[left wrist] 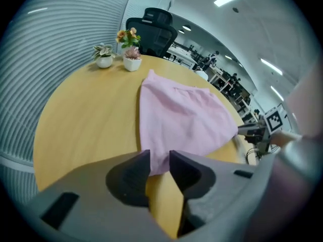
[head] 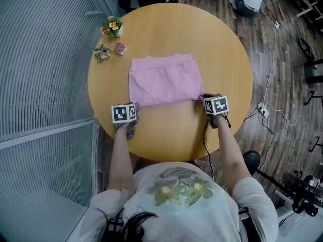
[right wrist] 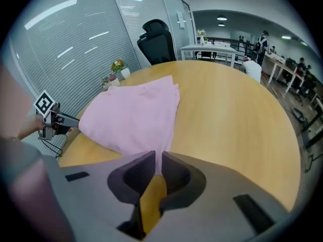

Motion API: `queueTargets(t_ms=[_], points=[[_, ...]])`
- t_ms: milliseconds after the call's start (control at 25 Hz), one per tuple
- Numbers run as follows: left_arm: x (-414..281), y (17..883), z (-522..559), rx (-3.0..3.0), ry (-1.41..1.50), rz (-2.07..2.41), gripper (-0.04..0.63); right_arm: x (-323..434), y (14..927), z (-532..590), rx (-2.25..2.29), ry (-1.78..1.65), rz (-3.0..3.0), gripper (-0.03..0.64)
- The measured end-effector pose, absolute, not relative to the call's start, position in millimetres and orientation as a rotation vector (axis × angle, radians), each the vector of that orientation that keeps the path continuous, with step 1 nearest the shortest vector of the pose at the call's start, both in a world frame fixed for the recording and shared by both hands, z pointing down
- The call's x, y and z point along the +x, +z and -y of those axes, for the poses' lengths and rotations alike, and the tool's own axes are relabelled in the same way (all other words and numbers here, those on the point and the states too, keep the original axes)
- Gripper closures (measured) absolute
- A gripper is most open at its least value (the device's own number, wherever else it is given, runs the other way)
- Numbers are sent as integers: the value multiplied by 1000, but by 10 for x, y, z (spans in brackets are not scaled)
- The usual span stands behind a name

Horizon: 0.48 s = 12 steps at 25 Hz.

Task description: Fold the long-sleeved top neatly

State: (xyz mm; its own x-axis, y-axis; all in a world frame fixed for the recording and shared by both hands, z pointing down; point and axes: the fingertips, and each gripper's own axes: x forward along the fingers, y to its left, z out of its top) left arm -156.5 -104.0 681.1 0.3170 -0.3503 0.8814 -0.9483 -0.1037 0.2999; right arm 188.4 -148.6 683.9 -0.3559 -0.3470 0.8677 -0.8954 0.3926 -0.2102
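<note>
Currently the pink top point(head: 164, 79) lies on the round worktop point(head: 166, 130) as a compact rectangle, its near edge toward the person.

1. Left claw point(left wrist: 159, 154): closed on the near left corner of the top; cloth fills the gap between the jaws.
2. Right claw point(right wrist: 158, 154): closed narrowly on the near right corner; a thin fold of cloth is pinched.

Holding both near corners at once probably keeps that edge straight and taut, so the layers stay aligned for the next fold. The small potted plants point(head: 111, 26) stand at the far left rim, well apart from the cloth.

Limits of view: no sleeves show, so they are presumably tucked inside. The marker cubes cover both gripped corners in the head view. Collar and hem cannot be told apart.
</note>
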Motion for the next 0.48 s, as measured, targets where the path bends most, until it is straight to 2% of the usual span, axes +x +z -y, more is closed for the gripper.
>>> queueTargets(t_ms=[120,480], points=[[-1659,6868,1019,1669,904,1204,500,1855,6868,1363,1073,918,1881,571],[-1920,6910,788,1714,1073,1190,503,1717,6876,601,1043,895,1837,571]])
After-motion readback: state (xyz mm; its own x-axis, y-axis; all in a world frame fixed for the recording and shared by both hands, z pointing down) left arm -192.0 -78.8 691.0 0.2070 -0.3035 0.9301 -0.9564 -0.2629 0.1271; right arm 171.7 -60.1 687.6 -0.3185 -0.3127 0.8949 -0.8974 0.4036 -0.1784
